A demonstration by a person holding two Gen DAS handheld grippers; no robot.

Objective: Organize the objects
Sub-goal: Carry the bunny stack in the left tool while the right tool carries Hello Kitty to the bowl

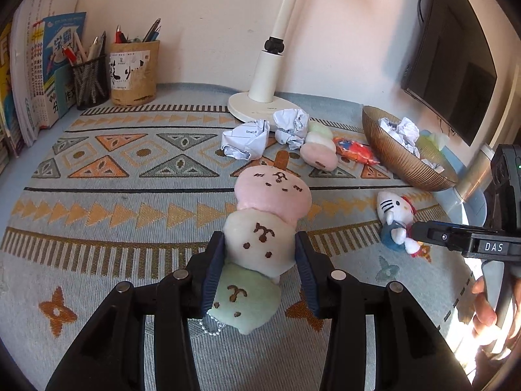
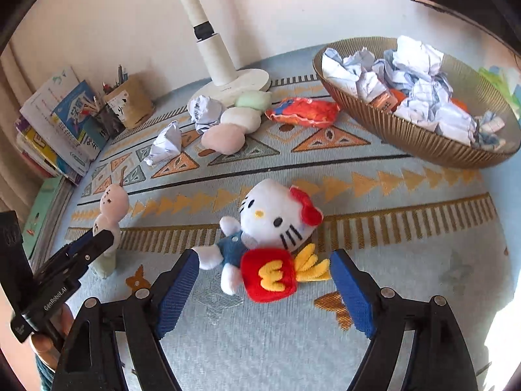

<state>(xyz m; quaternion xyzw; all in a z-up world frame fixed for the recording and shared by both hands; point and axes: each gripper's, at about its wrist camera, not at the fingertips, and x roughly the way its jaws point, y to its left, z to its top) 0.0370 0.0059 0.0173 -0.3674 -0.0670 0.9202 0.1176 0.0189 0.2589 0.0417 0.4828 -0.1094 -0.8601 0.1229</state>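
My left gripper [image 1: 260, 255] is shut on a three-ball skewer plush [image 1: 272, 192], pink, white and green; its pads squeeze the white middle ball, and the plush sticks out forward over the patterned mat [image 1: 130, 202]. The right wrist view shows that same plush [image 2: 110, 202] at the far left in the left gripper [image 2: 97, 242]. A white cat plush [image 2: 273, 215] with a red bow and a red fries pouch lies on the mat. My right gripper [image 2: 264, 257] stands open around its lower body, pads apart from it. The cat plush [image 1: 395, 211] also shows at the right of the left wrist view.
A second skewer plush [image 2: 234, 120], two crumpled paper balls [image 2: 205, 110] and an orange wrapper [image 2: 302, 110] lie near the white lamp base [image 2: 241, 81]. A ribbed bowl [image 2: 407, 137] at the right holds crumpled paper. Pen cups [image 1: 133, 71] and books [image 1: 42, 65] stand at the back left.
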